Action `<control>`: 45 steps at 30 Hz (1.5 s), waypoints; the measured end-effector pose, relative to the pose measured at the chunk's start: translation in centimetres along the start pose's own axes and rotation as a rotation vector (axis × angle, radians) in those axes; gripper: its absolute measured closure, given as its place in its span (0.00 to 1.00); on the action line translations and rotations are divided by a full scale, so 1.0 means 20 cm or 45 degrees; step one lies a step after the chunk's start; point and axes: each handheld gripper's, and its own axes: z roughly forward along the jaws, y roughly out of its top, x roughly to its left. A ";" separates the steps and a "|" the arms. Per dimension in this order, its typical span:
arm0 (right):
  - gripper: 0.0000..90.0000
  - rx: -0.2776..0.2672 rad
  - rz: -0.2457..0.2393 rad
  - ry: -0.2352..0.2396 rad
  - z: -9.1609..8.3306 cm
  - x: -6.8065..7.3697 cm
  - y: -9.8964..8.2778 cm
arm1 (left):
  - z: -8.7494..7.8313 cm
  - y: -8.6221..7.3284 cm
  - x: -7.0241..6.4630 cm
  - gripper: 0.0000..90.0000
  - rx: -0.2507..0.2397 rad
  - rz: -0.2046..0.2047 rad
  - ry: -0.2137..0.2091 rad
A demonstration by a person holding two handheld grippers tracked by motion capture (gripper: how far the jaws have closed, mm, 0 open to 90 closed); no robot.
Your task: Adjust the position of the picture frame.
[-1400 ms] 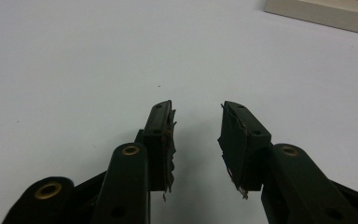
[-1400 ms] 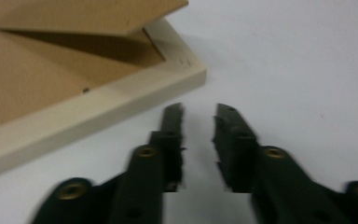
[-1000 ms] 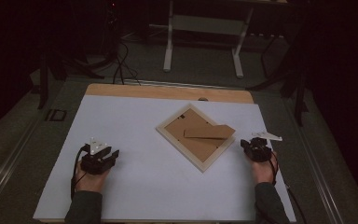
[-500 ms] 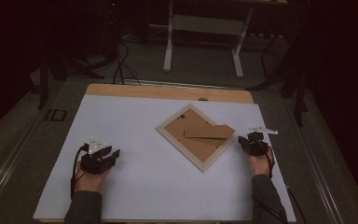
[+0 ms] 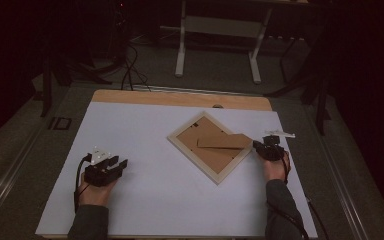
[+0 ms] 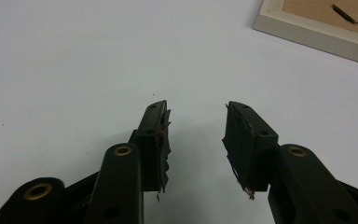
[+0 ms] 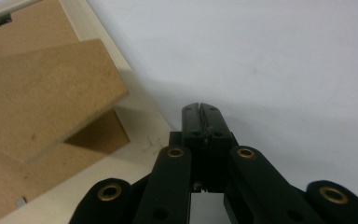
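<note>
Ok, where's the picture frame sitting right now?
In the high view the picture frame lies back-side up, turned like a diamond, right of centre on the white table top. Its right corner is beside the right hand-held gripper, whose jaws are closed.

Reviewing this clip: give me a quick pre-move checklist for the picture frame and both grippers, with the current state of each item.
1. Picture frame lies flat, back side up, on the white sheet: ok.
2. Stand flap is raised off the backing: ok.
3. Right gripper is beside the frame's right corner, shut on nothing: ok.
4. Right gripper is touching the frame: cannot tell.
5. Left gripper is open, holds nothing, and is well apart from the frame: ok.
</note>
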 end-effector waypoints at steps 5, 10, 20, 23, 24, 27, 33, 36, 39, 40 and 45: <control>0.99 0.036 -0.056 -0.003 0.02 0.01 0.03 | -0.01 0.00 0.01 0.67 -0.011 -0.008 0.004; 1.00 0.056 -0.059 0.010 0.03 0.01 0.03 | -0.02 0.00 0.02 0.67 -0.026 -0.021 0.019; 1.00 0.060 -0.008 0.027 0.05 -0.01 0.03 | -0.03 0.00 0.03 0.66 -0.029 -0.024 0.040; 1.00 0.074 -0.026 0.029 0.06 0.00 0.03 | -0.03 0.00 0.03 0.66 -0.031 -0.024 0.045; 1.00 0.080 -0.044 0.026 0.06 0.01 0.03 | -0.03 0.00 0.03 0.66 -0.032 -0.027 0.046; 1.00 0.074 -0.063 0.043 0.06 0.04 0.02 | -0.03 0.00 0.03 0.65 -0.036 -0.032 0.053; 1.00 0.084 -0.084 0.074 0.07 0.06 0.00 | -0.03 0.00 0.03 0.65 -0.034 -0.030 0.060; 1.00 0.080 -0.091 0.099 0.07 0.07 -0.02 | -0.02 0.00 0.03 0.65 -0.024 -0.029 0.062; 1.00 0.075 -0.069 0.122 0.07 0.07 -0.04 | -0.02 0.00 0.03 0.65 -0.028 -0.027 0.062; 1.00 0.070 -0.061 0.131 0.06 0.07 -0.04 | -0.02 0.00 0.03 0.65 -0.028 -0.028 0.060; 1.00 0.064 -0.049 0.162 0.04 0.07 -0.07 | -0.02 0.00 0.02 0.67 -0.027 -0.025 0.048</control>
